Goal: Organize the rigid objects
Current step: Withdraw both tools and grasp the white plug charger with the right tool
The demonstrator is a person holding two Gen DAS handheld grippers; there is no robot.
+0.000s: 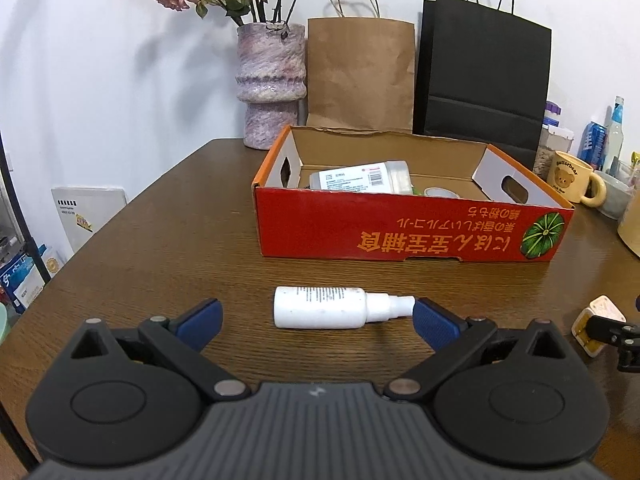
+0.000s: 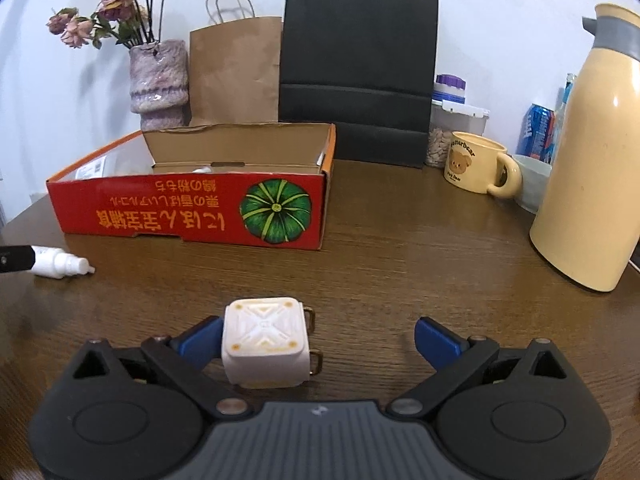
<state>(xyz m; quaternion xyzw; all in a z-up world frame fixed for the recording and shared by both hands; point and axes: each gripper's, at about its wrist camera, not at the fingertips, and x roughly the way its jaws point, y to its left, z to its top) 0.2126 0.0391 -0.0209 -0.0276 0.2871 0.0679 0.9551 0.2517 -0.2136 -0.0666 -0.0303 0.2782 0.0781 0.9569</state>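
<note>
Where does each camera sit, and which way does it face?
Left wrist: on the left gripper, low over the table, facing the white bottle and red box; its open fingers show.
Right wrist: on the right gripper, facing the box; open fingers show, the white cube against one.
Shared: box, bottle, cube, vase, bags, mug.

I could read "Butterbear" above a bear face on the yellow mug (image 2: pixel 472 166) at the far right of the surface. The near wall of the red box (image 1: pixel 400 224) carried yellow Japanese characters, printed upside down beside a green pumpkin picture; I could not read them reliably. A barcode label sat on the bottle inside the box (image 1: pixel 360 178), and the small white spray bottle (image 1: pixel 320 307) bore fine print, both too small to read.
</note>
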